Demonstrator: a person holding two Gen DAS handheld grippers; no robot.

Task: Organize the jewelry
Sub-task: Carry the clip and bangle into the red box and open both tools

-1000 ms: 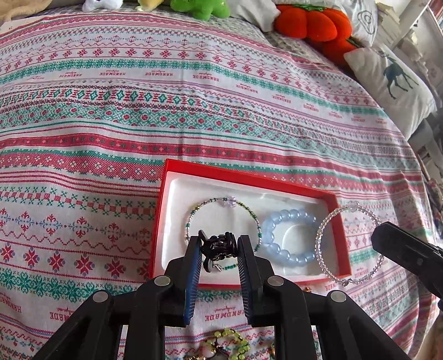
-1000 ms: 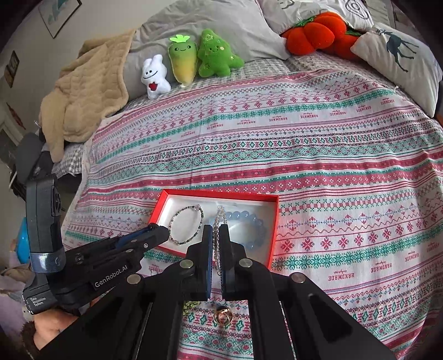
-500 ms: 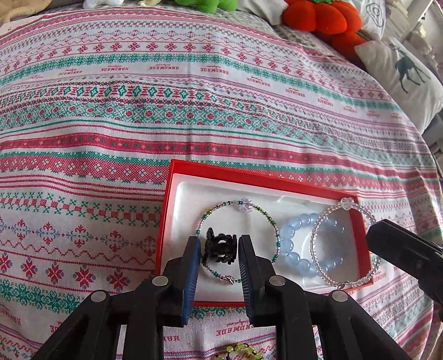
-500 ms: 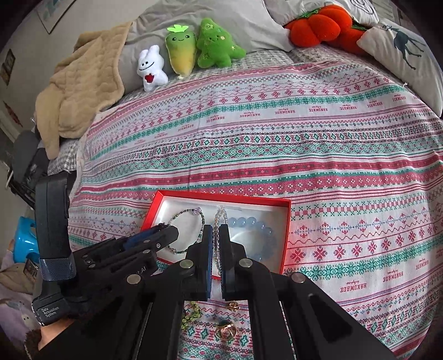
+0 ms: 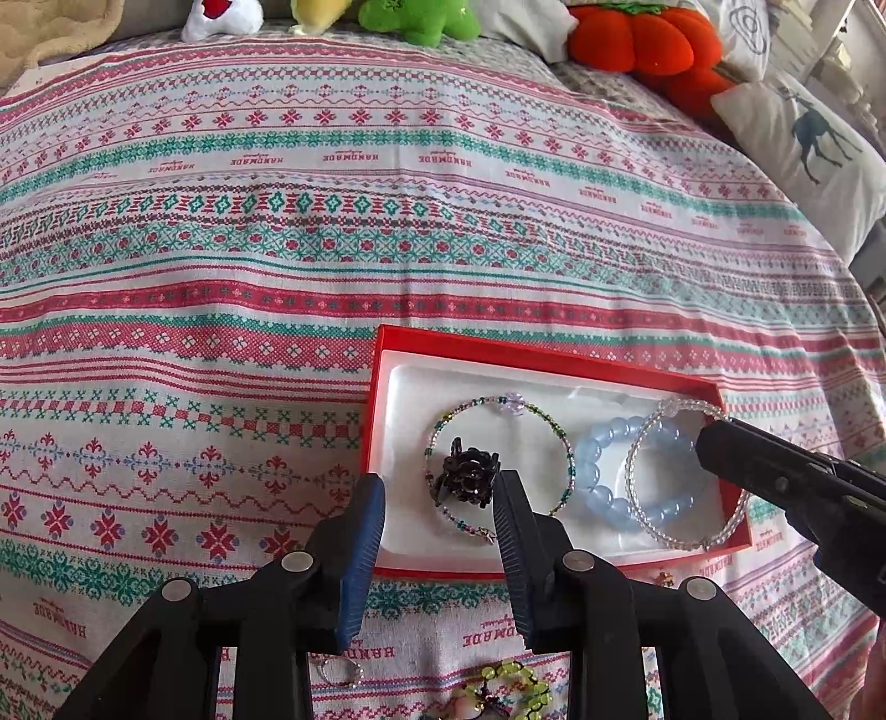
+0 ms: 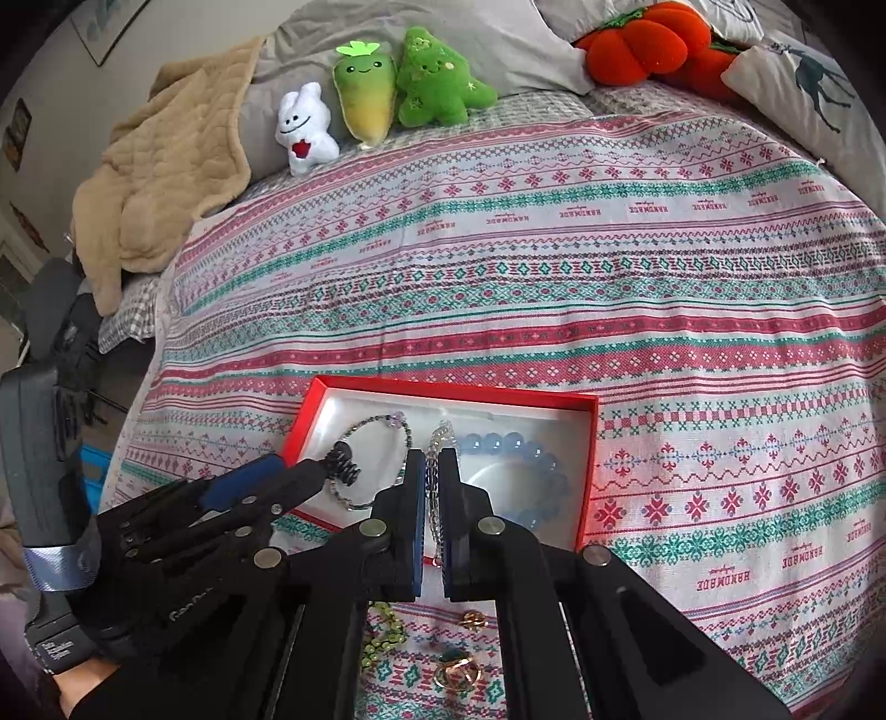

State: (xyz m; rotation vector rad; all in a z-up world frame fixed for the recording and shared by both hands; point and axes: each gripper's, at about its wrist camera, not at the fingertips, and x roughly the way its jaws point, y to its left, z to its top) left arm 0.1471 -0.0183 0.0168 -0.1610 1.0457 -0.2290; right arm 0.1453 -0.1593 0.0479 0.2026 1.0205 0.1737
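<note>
- The red box (image 5: 545,354) with its white lining lies on the bed, near the edge closest to the cameras.
- Inside it, from the left: a thin green bracelet (image 5: 559,437), a black clip (image 5: 465,479) lying within that loop, a blue bracelet (image 5: 595,482), and a clear bracelet (image 5: 645,512) partly overlapping the blue one.
- The left gripper (image 5: 440,507) hangs over the near left part of the box, jaws spread wide; the clip sits free on the lining just ahead of them, close to the right-hand finger.
- The right gripper (image 6: 433,479) has its jaws pressed nearly together, pinching the clear bracelet's strand; the loop reaches across the right end of the box to its rim.
- On the blanket in front of the box lie a yellow-green bracelet (image 5: 512,689) and a ring (image 6: 458,667), with other small pieces too small to tell.
- The surface is a blanket (image 6: 554,288) striped in red, green and white patterns.
- At the head of the bed: a white plush (image 6: 304,130), two green plushes (image 6: 404,88), an orange pumpkin cushion (image 6: 637,44), a deer pillow (image 6: 814,94) and a tan throw (image 6: 160,183).
- A second ago the left jaws clamped the clip above the box's near edge; now they have let go and opened. The clear bracelet then hung over the box's right rim; it has since moved further in.
</note>
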